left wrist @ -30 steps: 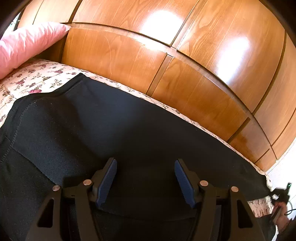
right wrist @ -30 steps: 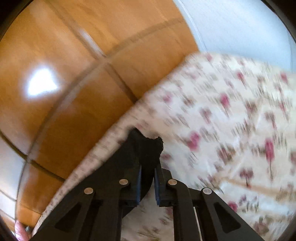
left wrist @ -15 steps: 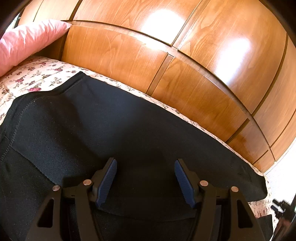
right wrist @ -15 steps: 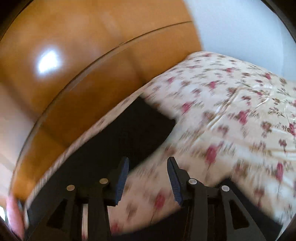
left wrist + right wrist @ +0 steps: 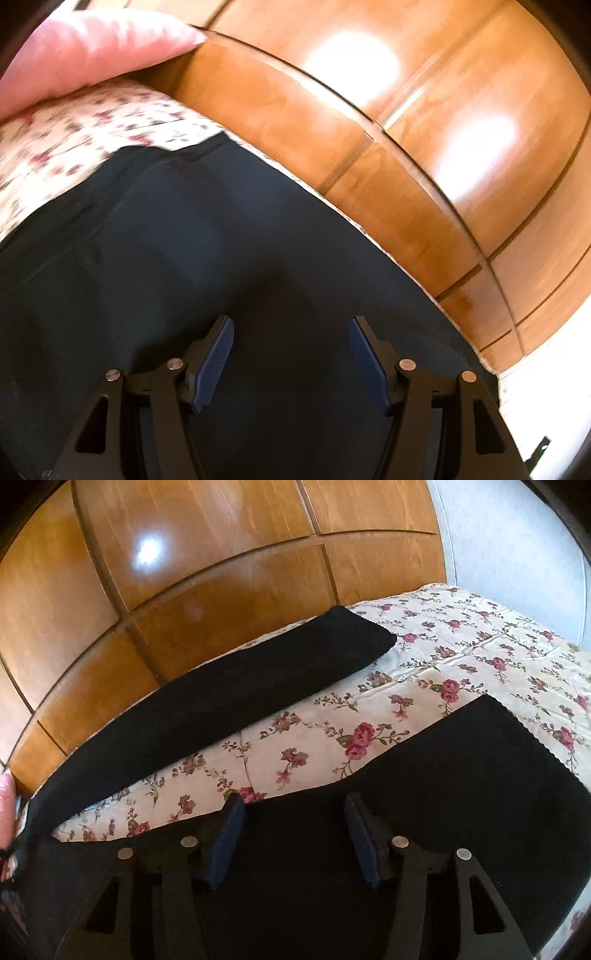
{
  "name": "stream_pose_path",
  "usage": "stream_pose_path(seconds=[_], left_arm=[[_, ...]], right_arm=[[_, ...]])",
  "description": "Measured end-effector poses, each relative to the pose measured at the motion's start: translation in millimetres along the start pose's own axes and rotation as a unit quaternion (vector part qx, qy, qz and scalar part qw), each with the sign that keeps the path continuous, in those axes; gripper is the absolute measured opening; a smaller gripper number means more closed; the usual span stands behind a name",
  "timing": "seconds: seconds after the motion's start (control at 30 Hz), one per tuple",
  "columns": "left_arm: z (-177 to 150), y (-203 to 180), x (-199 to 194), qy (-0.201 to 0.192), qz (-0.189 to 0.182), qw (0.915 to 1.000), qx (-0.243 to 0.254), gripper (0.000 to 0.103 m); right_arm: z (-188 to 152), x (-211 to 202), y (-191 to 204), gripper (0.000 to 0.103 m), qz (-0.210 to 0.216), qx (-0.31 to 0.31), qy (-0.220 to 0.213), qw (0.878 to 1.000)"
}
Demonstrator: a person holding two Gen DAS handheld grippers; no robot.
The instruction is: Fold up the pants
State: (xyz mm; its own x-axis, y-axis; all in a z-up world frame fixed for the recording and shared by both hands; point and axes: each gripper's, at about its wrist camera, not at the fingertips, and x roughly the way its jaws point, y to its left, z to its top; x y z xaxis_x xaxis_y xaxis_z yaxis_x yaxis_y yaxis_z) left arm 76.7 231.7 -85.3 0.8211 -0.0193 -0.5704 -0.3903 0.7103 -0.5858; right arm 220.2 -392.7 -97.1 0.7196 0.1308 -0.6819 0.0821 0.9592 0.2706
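Note:
Black pants (image 5: 229, 698) lie spread on a floral bedspread (image 5: 461, 657), with the two legs apart in a V. The far leg runs along the wooden wall; the near leg (image 5: 461, 775) lies under my right gripper. My right gripper (image 5: 293, 812) is open and empty, just above the near leg's inner edge. In the left wrist view the pants (image 5: 166, 240) fill the lower frame. My left gripper (image 5: 291, 332) is open and empty, close above the black cloth.
A glossy wooden panel wall (image 5: 369, 129) borders the bed's far side, also in the right wrist view (image 5: 184, 572). A pink pillow (image 5: 81, 48) lies at the upper left. A white wall (image 5: 509, 542) stands beyond the bed's far end.
My right gripper let go of the far leg's end, opened, and drew back over the near leg. My left gripper stayed open and shifted left toward the pillow.

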Motion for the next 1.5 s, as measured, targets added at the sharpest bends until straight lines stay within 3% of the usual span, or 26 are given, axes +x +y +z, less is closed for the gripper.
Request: stream_pose_path(seconds=[0.07,0.27,0.37,0.53,0.67,0.77,0.9,1.0,1.17,1.27,1.4,1.5], left_arm=[[-5,5,-8,0.009,0.003,1.0,0.0,0.066],[-7,-12,-13,0.048,0.035,0.9958,0.069,0.066],[8,-18,-5,0.067,0.069,0.9909,0.094,0.067],[49,-31,7,0.044,0.089,0.9882,0.116,0.067],[77,-36,37,0.058,0.122,0.9775,0.162,0.068],[92,-36,62,0.066,0.151,0.9658,0.2,0.068],[105,-41,87,0.072,0.158,0.9548,0.242,0.067],[120,-39,100,0.072,0.157,0.9581,0.229,0.068],[152,-13,129,0.074,0.201,0.9644,0.155,0.067],[165,2,141,0.06,0.21,0.9687,0.119,0.068],[149,4,148,0.023,0.215,0.9649,0.149,0.071],[149,6,148,0.019,0.207,0.967,0.148,0.072]], right_arm=[[-1,1,0,0.058,-0.001,-0.001,0.0,1.0],[1,-2,1,0.06,0.007,0.003,0.001,1.0],[0,-2,6,0.063,0.003,-0.007,0.003,1.0],[6,5,16,0.073,-0.003,-0.045,0.035,0.998],[13,8,29,0.073,-0.022,-0.094,0.052,0.994],[32,8,26,0.072,-0.017,-0.092,0.04,0.995],[71,21,12,0.072,-0.035,-0.067,0.027,0.997],[109,38,-1,0.072,-0.058,-0.046,0.011,0.997],[162,76,-17,0.072,-0.091,-0.007,0.014,0.996],[188,99,-25,0.072,-0.107,0.013,0.014,0.994],[208,133,-27,0.058,-0.121,0.016,0.024,0.992],[212,150,-25,0.057,-0.125,0.009,0.02,0.992]])
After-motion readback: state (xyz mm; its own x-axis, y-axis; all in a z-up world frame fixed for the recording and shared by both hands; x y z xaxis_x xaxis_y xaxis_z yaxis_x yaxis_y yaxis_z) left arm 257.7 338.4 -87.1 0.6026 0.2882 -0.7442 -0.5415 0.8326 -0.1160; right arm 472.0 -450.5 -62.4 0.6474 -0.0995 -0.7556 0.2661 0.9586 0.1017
